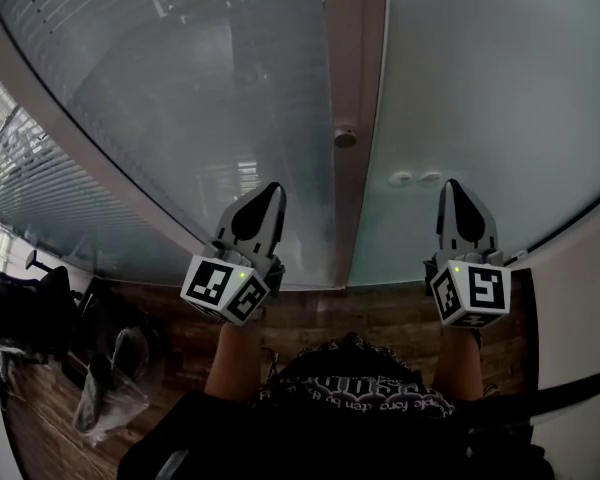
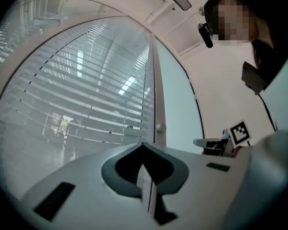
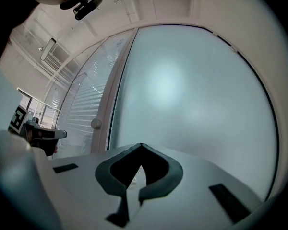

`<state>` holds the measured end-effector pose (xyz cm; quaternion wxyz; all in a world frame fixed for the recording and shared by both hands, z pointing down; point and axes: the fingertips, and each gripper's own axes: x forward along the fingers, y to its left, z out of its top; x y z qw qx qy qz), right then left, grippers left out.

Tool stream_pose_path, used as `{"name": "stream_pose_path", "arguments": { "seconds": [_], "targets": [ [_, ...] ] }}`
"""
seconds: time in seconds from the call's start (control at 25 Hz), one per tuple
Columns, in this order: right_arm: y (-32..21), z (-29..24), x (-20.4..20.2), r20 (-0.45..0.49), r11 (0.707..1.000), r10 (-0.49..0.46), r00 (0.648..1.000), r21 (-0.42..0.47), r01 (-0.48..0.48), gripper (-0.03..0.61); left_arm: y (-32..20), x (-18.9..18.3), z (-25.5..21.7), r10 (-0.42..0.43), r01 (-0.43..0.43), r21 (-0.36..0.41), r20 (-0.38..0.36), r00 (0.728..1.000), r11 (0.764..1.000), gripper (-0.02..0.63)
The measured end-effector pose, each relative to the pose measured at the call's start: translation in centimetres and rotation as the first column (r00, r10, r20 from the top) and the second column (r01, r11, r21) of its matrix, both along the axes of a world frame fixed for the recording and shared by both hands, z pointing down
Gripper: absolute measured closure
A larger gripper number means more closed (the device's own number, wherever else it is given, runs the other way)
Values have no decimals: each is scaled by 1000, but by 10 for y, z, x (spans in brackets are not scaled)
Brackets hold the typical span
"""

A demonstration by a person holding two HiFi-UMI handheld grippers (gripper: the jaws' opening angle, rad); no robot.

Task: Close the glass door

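A frosted glass panel [image 1: 480,88] fills the right of the head view, and a glass pane with slatted blinds behind it [image 1: 180,88] fills the left. Between them runs a pale frame post [image 1: 358,68] with a small round knob [image 1: 345,138]. My left gripper [image 1: 274,188] points at the blinds pane just left of the post, shut and holding nothing. My right gripper [image 1: 452,185] points at the frosted panel, also shut and empty, just right of two small white fittings [image 1: 415,179]. The knob [image 2: 159,127] shows in the left gripper view past the closed tips [image 2: 143,145]. In the right gripper view the knob [image 3: 96,124] sits left of the tips [image 3: 141,145].
Wooden floor [image 1: 380,313] runs along the foot of the glass. Dark chairs and gear [image 1: 20,318] and a clear plastic bag [image 1: 110,393] lie at the lower left. A white wall [image 1: 580,298] meets the frosted panel on the right.
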<state>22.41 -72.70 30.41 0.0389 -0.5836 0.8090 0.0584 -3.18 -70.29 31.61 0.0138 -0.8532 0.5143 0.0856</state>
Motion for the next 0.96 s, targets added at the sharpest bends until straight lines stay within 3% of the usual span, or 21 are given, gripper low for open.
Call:
{"name": "stream_pose_path", "arguments": {
  "seconds": [0.16, 0.36, 0.96],
  "targets": [
    [1, 10, -1, 1, 1000, -10, 1000, 1, 10, 575, -1, 2, 12, 17, -17, 8, 25, 1000, 1000, 612],
    [-1, 1, 2, -9, 1000, -8, 1000, -7, 8, 575, -2, 4, 2, 3, -3, -12, -2, 1000, 1000, 612],
    [-9, 8, -2, -15, 1000, -18, 1000, -24, 17, 575, -7, 6, 9, 21, -21, -22, 13, 1000, 1000, 612]
  ]
}}
